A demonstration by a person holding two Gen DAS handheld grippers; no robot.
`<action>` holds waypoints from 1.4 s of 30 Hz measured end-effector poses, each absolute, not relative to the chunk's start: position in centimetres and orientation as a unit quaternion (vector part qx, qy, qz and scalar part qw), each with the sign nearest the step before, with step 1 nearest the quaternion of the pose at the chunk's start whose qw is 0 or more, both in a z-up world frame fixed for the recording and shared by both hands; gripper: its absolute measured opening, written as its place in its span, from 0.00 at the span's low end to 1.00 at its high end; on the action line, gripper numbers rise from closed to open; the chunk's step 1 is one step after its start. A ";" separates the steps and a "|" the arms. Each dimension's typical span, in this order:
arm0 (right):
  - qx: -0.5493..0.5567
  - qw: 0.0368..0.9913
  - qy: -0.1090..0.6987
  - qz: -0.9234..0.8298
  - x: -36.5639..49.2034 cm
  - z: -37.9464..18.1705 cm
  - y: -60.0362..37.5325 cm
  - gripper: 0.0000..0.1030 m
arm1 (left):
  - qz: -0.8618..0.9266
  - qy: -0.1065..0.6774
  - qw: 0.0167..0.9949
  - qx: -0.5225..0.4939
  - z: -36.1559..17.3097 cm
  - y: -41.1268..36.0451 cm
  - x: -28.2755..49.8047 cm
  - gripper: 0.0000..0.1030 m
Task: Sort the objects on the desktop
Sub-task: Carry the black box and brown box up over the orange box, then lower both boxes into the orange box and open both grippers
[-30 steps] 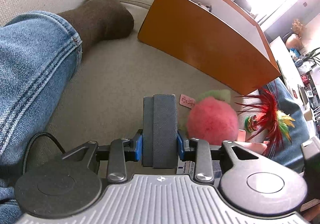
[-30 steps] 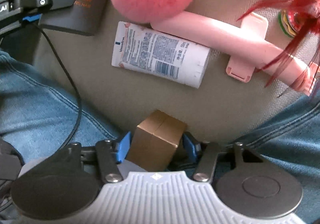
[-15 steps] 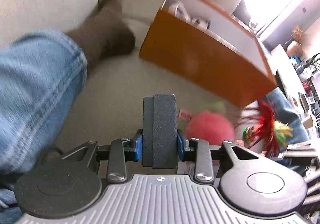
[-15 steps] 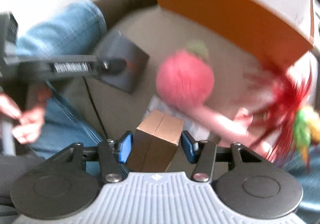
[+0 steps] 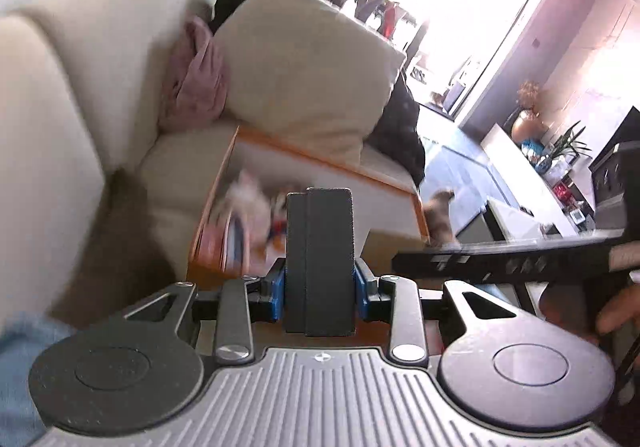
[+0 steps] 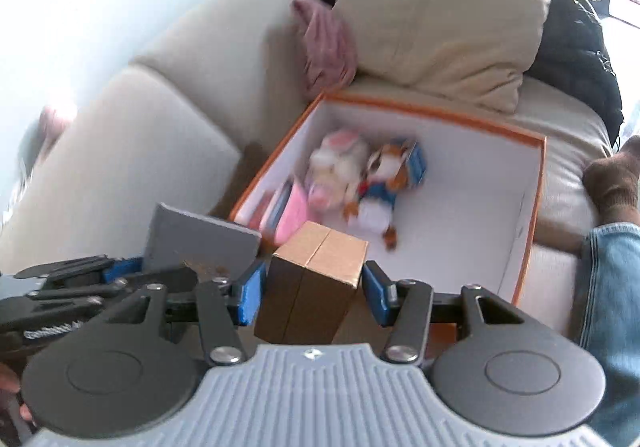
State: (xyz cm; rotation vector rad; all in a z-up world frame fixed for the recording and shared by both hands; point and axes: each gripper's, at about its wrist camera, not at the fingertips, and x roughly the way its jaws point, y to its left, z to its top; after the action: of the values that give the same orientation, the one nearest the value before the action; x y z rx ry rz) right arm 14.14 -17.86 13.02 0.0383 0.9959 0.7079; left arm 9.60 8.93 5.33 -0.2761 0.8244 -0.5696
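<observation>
My left gripper [image 5: 319,279] is shut on a dark grey box [image 5: 320,259], held upright in front of the orange storage box [image 5: 320,163] on the sofa. My right gripper [image 6: 312,287] is shut on a brown cardboard box [image 6: 316,279], just above the near rim of the orange box [image 6: 536,215]. The left gripper and its grey box [image 6: 200,243] show at the left of the right wrist view. Inside the orange box lie a pink-and-white plush [image 6: 336,167], a duck plush [image 6: 380,191] and a pink flat item [image 6: 292,215].
A cream cushion [image 6: 444,11] and a pink cloth [image 6: 328,43] lie behind the orange box. A socked foot [image 6: 616,175] and a jeans leg [image 6: 612,287] are at the right. The sofa back [image 5: 80,87] rises at the left.
Both grippers have lifted off the sofa seat and swung up toward the orange box, each still holding its box. The pink pom-pom, tube and feathers have left view.
</observation>
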 end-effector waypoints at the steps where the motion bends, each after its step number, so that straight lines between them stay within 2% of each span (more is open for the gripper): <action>1: 0.023 0.818 0.469 0.332 15.1 12.8 -17.8 0.53 | -0.275 0.397 0.866 -0.130 5.4 8.2 10.7 0.36; 4: 0.036 0.812 0.482 0.327 17.7 12.1 -17.9 0.53 | -0.273 0.428 0.854 -0.115 4.5 5.9 14.2 0.36; 9: 0.039 0.793 0.519 0.316 21.4 7.2 -16.7 0.53 | -0.239 0.482 0.841 -0.059 1.0 2.8 17.7 0.36; 20: 0.079 0.731 0.592 0.331 25.3 1.1 -15.4 0.53 | -0.193 0.549 0.812 0.034 -4.1 -0.4 19.5 0.37; 29: 0.108 0.701 0.625 0.325 25.9 -1.4 -14.1 0.53 | -0.207 0.553 0.806 0.040 -4.2 0.1 19.6 0.38; 31: 0.106 0.702 0.626 0.324 25.8 -1.4 -13.8 0.53 | -0.218 0.550 0.805 0.034 -3.9 0.5 19.5 0.50; 33: 0.104 0.703 0.626 0.321 25.9 -1.3 -13.5 0.53 | -0.235 0.544 0.805 0.027 -3.3 0.8 19.1 0.53; 42: 0.124 0.693 0.634 0.320 25.4 -0.7 -13.4 0.54 | -0.229 0.497 0.837 -0.003 -0.3 4.7 16.9 0.53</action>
State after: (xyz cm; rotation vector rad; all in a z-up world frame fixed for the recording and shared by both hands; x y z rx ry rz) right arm 25.42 -13.36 -0.72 0.2779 1.4149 0.7151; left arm 16.91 4.65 -0.30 -0.0066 1.0523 -0.4837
